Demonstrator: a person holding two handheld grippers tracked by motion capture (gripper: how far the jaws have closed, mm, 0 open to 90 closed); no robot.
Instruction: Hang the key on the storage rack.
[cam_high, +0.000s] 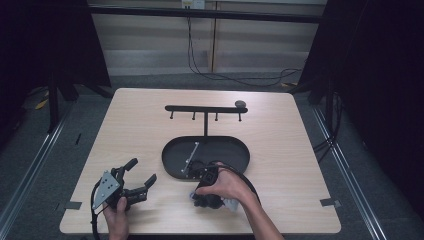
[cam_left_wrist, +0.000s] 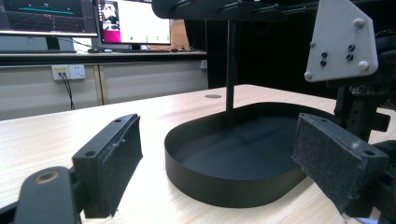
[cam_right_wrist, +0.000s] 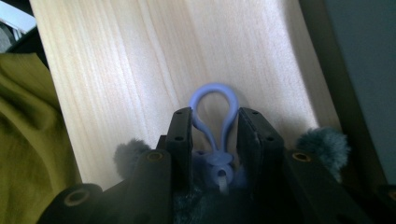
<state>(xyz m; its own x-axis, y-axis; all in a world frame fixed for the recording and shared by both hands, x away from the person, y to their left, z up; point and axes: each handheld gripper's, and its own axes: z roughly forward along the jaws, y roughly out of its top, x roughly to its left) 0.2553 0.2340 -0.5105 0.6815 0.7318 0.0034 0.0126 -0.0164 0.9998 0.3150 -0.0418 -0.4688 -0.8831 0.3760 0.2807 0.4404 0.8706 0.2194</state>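
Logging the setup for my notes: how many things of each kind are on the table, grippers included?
Handheld grippers: 2, left gripper and right gripper
Black hook stand with oval tray: 1
Blue loop keychain with grey fluffy pompoms: 1
Small dark round object: 1
Total: 5

High view overhead; tray (cam_high: 172, 165) shared, left-claw view.

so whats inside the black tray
In the tray stands the rack post, and a thin metal rod lies at its left. The right hand covers the near rim.
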